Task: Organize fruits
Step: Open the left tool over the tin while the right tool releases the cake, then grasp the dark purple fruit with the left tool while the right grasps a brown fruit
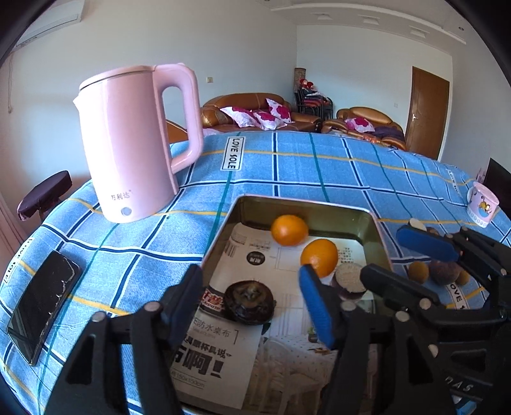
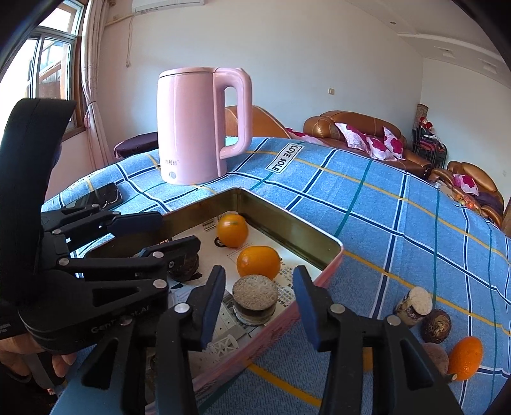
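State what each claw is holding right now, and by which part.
Nothing is held. The left claw stands open over a dark fruit in the tin; the right claw stands open around a cut fruit, pads clear.

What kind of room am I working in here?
Most likely a home living room: brown leather sofas with floral cushions, a pink electric kettle on a checked tablecloth, and a wall air conditioner.

open right gripper (image 2: pixel 258 303), oranges (image 2: pixel 258 262), tin (image 2: pixel 287 223)
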`<state>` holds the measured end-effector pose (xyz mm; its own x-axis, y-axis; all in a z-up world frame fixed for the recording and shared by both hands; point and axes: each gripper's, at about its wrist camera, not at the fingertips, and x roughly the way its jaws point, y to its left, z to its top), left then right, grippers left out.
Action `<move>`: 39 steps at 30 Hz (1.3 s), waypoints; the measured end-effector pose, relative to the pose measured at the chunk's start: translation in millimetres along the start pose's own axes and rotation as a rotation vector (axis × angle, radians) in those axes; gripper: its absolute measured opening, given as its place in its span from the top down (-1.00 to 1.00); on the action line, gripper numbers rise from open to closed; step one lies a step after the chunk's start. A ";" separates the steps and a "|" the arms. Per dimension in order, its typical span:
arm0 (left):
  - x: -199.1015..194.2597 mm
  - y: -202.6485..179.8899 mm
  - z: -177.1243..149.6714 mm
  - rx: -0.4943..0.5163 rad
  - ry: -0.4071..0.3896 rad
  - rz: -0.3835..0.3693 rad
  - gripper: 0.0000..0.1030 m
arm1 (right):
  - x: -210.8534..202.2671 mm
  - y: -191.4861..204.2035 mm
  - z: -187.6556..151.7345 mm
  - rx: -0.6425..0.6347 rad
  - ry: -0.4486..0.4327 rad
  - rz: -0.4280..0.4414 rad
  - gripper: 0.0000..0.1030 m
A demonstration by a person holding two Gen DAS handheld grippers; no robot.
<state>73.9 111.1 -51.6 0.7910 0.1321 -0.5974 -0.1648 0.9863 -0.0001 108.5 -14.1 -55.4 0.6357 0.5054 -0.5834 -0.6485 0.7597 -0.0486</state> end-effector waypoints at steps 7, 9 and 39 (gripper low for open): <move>-36.0 -30.1 6.5 0.021 -0.118 -0.047 -0.94 | -57.7 -37.6 -15.4 0.027 -0.086 -0.076 -0.17; -39.7 -43.5 8.0 0.038 -0.129 -0.060 -0.94 | -72.9 -57.3 -22.8 0.058 -0.087 -0.109 -0.21; -11.3 -148.0 2.5 0.193 -0.047 -0.193 -0.94 | -50.6 -149.0 -79.0 0.235 0.268 -0.083 0.29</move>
<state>90.9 -36.1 -42.8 0.8242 -0.0603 -0.5631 0.1034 0.9936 0.0449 139.8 -185.2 -82.7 0.5297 0.3367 -0.7785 -0.4655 0.8826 0.0650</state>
